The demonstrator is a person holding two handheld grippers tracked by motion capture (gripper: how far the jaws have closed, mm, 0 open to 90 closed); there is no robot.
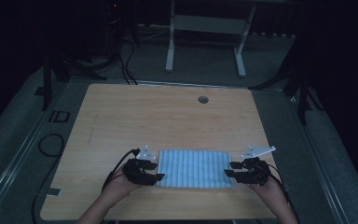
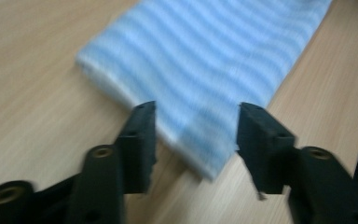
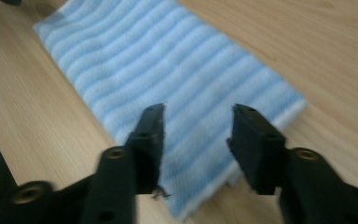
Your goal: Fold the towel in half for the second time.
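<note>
- Cloth (image 1: pixel 195 168): blue-striped, folded, flat on table (image 1: pixel 168 116) (no label legible).
- Left tongs (image 1: pixel 157 171): apart at its left end.
- Right tongs (image 1: pixel 230 169): apart at its right end.

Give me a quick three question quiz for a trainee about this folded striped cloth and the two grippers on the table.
1. True or false: the cloth lies folded flat on the table.
2. Which end of the cloth is the left gripper at in the high view: A, left end; B, right end; C, far edge?
3. Fill in: the right gripper has its fingers ____, not pressing the cloth.

Key
1. True.
2. A.
3. Open; the cloth end shows between them in the right gripper view.
</note>
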